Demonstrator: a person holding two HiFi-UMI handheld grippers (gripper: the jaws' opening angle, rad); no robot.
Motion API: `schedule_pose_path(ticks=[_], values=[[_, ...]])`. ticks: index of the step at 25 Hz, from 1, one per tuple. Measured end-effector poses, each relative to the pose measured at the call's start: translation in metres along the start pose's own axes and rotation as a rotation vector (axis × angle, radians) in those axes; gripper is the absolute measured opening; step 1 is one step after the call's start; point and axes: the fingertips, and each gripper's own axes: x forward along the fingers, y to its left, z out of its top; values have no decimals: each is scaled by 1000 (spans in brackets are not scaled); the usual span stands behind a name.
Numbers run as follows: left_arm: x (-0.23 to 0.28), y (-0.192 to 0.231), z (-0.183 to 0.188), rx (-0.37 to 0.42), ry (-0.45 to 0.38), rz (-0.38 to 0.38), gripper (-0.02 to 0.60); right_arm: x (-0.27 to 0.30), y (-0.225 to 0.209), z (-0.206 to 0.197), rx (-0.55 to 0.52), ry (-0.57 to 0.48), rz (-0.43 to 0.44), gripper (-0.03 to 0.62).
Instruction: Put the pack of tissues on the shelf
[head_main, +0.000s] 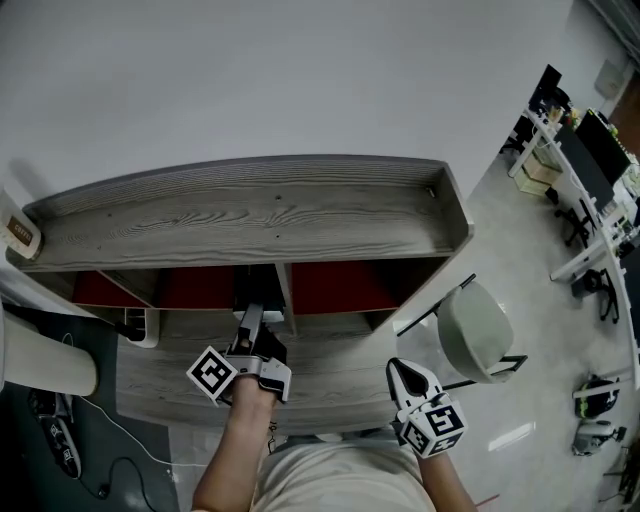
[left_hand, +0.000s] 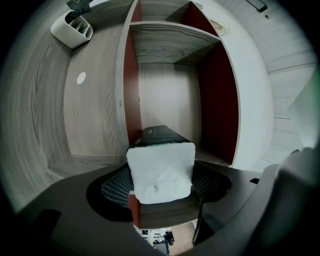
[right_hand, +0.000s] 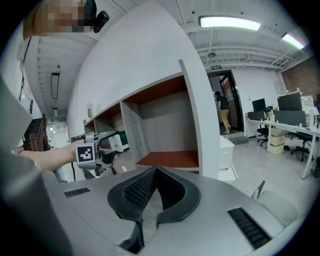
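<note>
Closest to the body, the right gripper (right_hand: 156, 170) hangs low by the waist, pointing at the front edge of the lower board (head_main: 330, 370). Its jaws are closed on each other with nothing between them, so it has no part in this step.

Further out, the left hand (head_main: 250, 395) wraps its handle with the forearm reaching straight ahead. The left gripper (head_main: 252, 308) pokes into the mouth of the middle compartment of the shelf (head_main: 250, 215), just beside the upright divider (head_main: 285, 290).

The pack of tissues (left_hand: 161, 172) sits between those jaws, which stand wide with both pads seemingly against its sides. It is at the compartment's front edge, and I cannot tell whether it already rests on the board.

To do this well, I would push it further in past the front edge and settle it flat. Then spread the jaws fully and draw straight back so the soft pack is not dragged out
</note>
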Motion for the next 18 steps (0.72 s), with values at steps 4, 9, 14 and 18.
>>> schedule_pose_path(ticks=[4, 9, 14, 18], values=[[0, 0, 0, 19, 5, 0, 360, -1, 0, 1, -2, -1, -2, 28], [-2, -4, -2, 47, 28, -12, 399, 2, 6, 2, -8, 0, 19, 28], [-12, -3, -4, 76, 40, -1, 432, 8, 13, 1, -14, 6, 49, 28], [-25, -7, -9, 99, 77, -16, 440, 15, 20, 1, -14, 8, 88, 28]])
